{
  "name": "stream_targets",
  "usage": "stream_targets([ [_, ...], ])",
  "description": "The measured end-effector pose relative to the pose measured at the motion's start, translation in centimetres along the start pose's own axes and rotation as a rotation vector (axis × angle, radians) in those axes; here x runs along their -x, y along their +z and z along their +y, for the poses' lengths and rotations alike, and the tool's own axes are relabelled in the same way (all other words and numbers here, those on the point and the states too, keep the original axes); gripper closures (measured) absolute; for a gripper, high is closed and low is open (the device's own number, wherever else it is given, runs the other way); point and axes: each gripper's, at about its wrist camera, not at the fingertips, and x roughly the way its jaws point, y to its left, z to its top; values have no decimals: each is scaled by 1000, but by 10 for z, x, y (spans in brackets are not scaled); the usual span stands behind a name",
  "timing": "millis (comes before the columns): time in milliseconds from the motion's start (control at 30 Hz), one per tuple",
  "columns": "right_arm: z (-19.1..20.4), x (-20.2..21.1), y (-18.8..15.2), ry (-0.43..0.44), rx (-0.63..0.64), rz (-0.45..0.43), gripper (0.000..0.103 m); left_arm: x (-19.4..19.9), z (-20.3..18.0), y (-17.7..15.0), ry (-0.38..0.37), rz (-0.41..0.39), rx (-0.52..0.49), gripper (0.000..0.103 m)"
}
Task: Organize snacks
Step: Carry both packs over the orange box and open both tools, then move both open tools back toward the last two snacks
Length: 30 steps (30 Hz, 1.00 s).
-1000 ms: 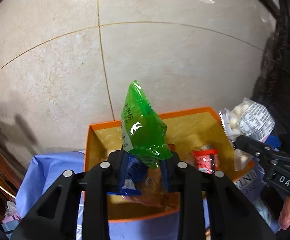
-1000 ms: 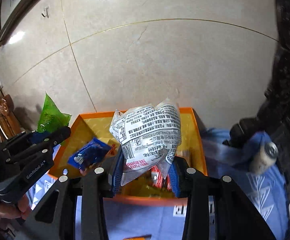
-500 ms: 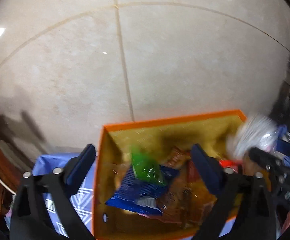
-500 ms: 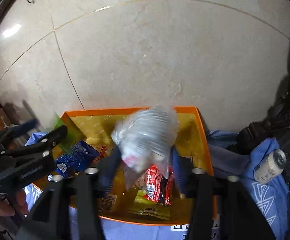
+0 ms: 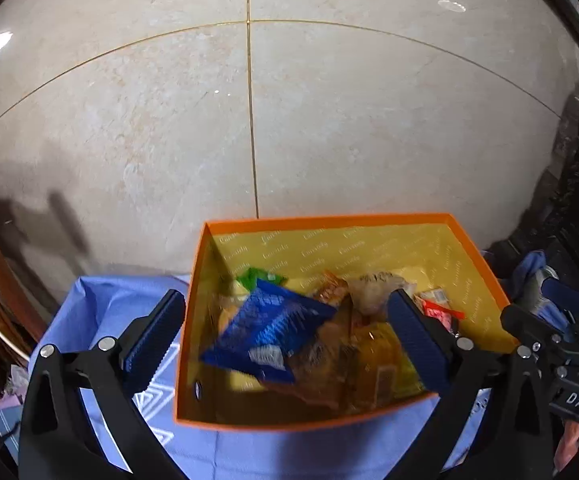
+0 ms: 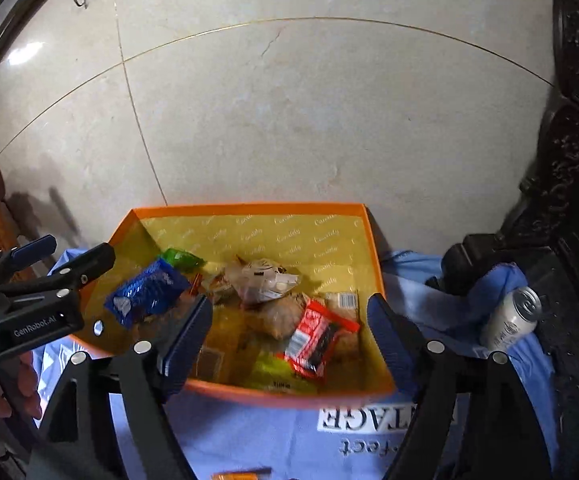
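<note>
An orange box (image 5: 369, 217) with a yellow lining (image 6: 249, 210) stands on a blue cloth and holds several snack packets. The green packet (image 5: 259, 276) lies at its far left, also in the right wrist view (image 6: 181, 258). The clear white packet (image 6: 263, 278) lies in the middle, also in the left wrist view (image 5: 373, 286). A blue packet (image 5: 273, 322) and a red packet (image 6: 315, 334) lie beside them. My left gripper (image 5: 285, 338) is open and empty above the box. My right gripper (image 6: 289, 334) is open and empty above the box.
A blue cloth (image 6: 289, 432) covers the table. A drink can (image 6: 511, 316) lies on bunched cloth at the right. A marble wall (image 5: 249, 100) stands right behind the box. A small orange item (image 6: 241, 474) lies at the cloth's near edge. Dark carved wood (image 6: 569, 200) is at the right.
Both grippers opened. The green packet dropped from the left gripper into the box, and the clear white packet dropped from the right gripper into the box.
</note>
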Motion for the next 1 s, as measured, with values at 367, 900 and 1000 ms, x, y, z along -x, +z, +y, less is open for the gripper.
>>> stream_targets([
  [367,-27,33,-95,2,-89,119,22,31,-28,-85,-82,66,-38,4],
  [900,-28,1,-189,126,102,334,23,51,-50,-209,-97,196,-93,4],
  [1000,-26,-11,-193,132,141,352,23,55,-47,-215,-91,203,-100,4],
])
